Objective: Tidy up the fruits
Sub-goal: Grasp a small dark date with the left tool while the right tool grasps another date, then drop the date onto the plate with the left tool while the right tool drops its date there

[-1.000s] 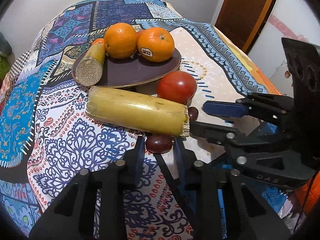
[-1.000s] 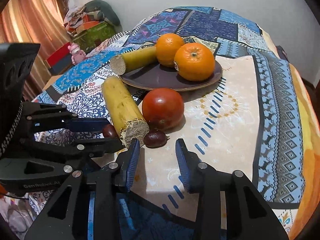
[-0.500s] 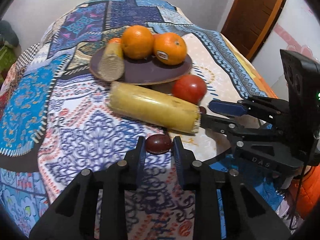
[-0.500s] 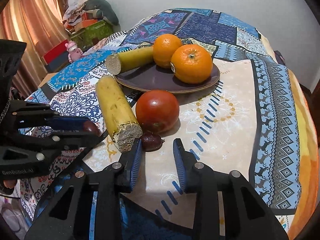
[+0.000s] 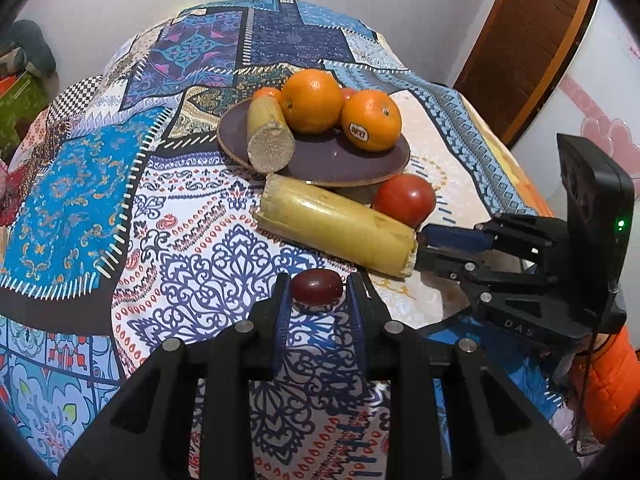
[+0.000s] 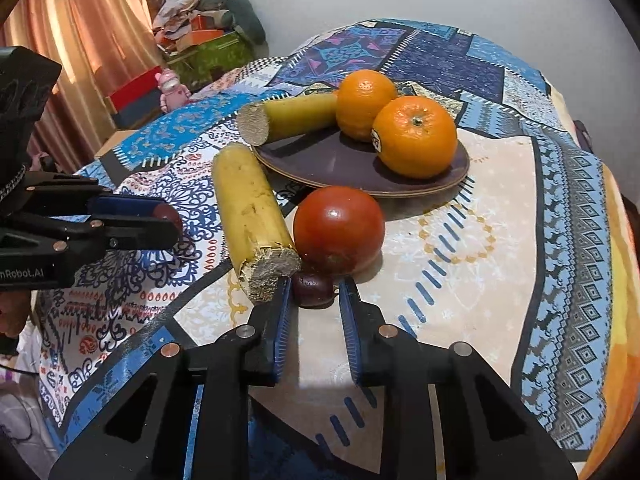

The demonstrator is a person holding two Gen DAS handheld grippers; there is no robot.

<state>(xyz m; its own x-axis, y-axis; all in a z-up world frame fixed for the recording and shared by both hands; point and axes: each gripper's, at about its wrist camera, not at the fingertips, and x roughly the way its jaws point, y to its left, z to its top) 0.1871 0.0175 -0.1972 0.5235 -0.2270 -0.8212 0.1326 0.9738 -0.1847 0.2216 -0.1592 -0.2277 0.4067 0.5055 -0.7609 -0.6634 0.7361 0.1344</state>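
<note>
My left tool (image 5: 316, 300) is clenched on a dark red jujube (image 5: 316, 287), pinched between its blue pads above the patterned cloth of the tabletop (image 5: 192, 264). My right tool (image 6: 312, 300) stands released, its fingers either side of a second jujube (image 6: 312, 289) that lies on the cloth just below the tomato (image 6: 339, 230) and beside the cut end of the loose sugarcane piece (image 6: 250, 216); I cannot tell whether the pads touch it.

From the left wrist I see the right tool (image 5: 424, 246) reaching in from the side, its tips behind the sugarcane piece (image 5: 336, 228), so the second jujube is hidden there. The right wrist shows it plainly, and it shows my left tool (image 6: 160, 222) at the far left with the held jujube (image 6: 170, 216) peeking out at its tip.

The brown plate (image 5: 344, 160) carries two oranges (image 5: 311, 101), one stickered (image 5: 372, 120), and a shorter sugarcane piece (image 5: 269, 136) leaning over its rim. The left view alone reveals a bit of smaller orange fruit (image 5: 267, 92) behind that cane and a wooden door (image 5: 532, 36) beyond the tabletop. The right view alone shows curtains (image 6: 80, 48), a pink toy (image 6: 172, 86) and stacked boxes (image 6: 200, 48) past the far edge.
</note>
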